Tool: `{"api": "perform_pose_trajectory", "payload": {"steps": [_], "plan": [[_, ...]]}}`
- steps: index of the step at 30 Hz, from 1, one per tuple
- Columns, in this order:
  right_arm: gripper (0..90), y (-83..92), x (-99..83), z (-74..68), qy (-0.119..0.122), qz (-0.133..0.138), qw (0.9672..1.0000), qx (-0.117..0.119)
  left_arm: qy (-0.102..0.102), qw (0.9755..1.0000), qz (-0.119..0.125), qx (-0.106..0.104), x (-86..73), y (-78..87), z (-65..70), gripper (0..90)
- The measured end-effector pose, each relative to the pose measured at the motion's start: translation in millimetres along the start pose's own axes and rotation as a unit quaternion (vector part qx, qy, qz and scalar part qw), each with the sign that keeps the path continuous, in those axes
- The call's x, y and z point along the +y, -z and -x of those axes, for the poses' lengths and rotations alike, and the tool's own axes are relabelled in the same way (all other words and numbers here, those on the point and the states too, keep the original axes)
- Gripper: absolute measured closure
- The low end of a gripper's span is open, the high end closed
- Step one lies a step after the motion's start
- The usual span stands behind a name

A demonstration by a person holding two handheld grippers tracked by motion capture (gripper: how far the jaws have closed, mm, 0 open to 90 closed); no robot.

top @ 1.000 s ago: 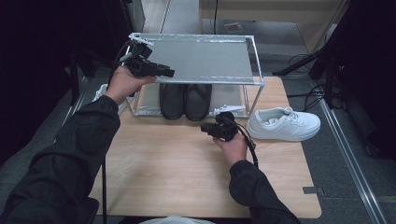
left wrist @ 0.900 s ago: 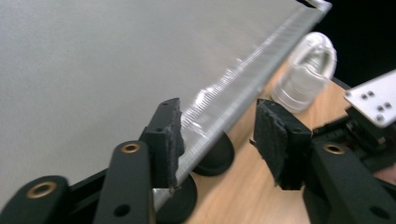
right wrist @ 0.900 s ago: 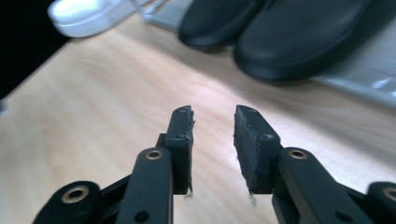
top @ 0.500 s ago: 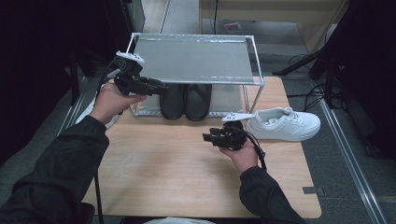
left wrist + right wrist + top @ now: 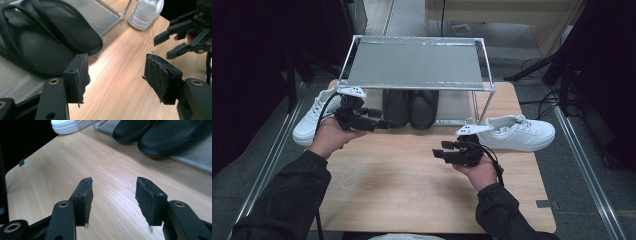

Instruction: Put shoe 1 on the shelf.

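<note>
My left gripper [image 5: 382, 123] hovers low at the rack's front left, pointing right, just in front of the pair of black slippers [image 5: 411, 106] on the lower shelf. Its jaws have just been opening and stand wide with nothing between them [image 5: 116, 77]; the slippers [image 5: 47, 37] lie just beyond its left jaw. My right gripper [image 5: 439, 153] floats over the middle of the wooden table [image 5: 412, 180], pointing left. Its jaws have also just been opening and are open and empty [image 5: 113, 195]. A white sneaker [image 5: 519, 132] lies right of the rack, and another white sneaker [image 5: 312, 120] lies to the left.
A metal two-tier rack [image 5: 414, 65] stands at the table's far side, with a bare mesh top shelf and thin legs [image 5: 475, 107] at the front corners. Cables and dark stands sit on the floor to the right. Bare wood stretches from the grippers to the near edge.
My left hand has come down from the top shelf's left corner to slipper level. My right hand has drifted a little right and nearer. Both jaw pairs look wider.
</note>
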State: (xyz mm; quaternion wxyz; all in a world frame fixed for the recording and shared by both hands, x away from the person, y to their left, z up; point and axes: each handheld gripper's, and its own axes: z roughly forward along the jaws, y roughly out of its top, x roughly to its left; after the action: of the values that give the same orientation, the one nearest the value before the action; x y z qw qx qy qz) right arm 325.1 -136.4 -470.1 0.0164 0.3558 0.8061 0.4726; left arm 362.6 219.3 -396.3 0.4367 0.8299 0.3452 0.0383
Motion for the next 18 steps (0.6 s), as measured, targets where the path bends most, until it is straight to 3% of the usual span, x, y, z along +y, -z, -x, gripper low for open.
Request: {"api": "perform_pose_trajectory", "payload": {"steps": [9, 18], "plan": [[45.1, 12.3, -5.7, -3.2, 0.028, -0.001, 0.9996, 0.000, -0.001, 1.0000, 0.000, -0.001, -33.6, -2.7, 4.0, 35.8], [45.1, 8.9, -4.2, 0.4, 0.023, -0.001, 0.9997, -0.004, 0.008, 0.9999, -0.011, 0.000, -59.9, -5.0, -3.1, 36.2]]}}
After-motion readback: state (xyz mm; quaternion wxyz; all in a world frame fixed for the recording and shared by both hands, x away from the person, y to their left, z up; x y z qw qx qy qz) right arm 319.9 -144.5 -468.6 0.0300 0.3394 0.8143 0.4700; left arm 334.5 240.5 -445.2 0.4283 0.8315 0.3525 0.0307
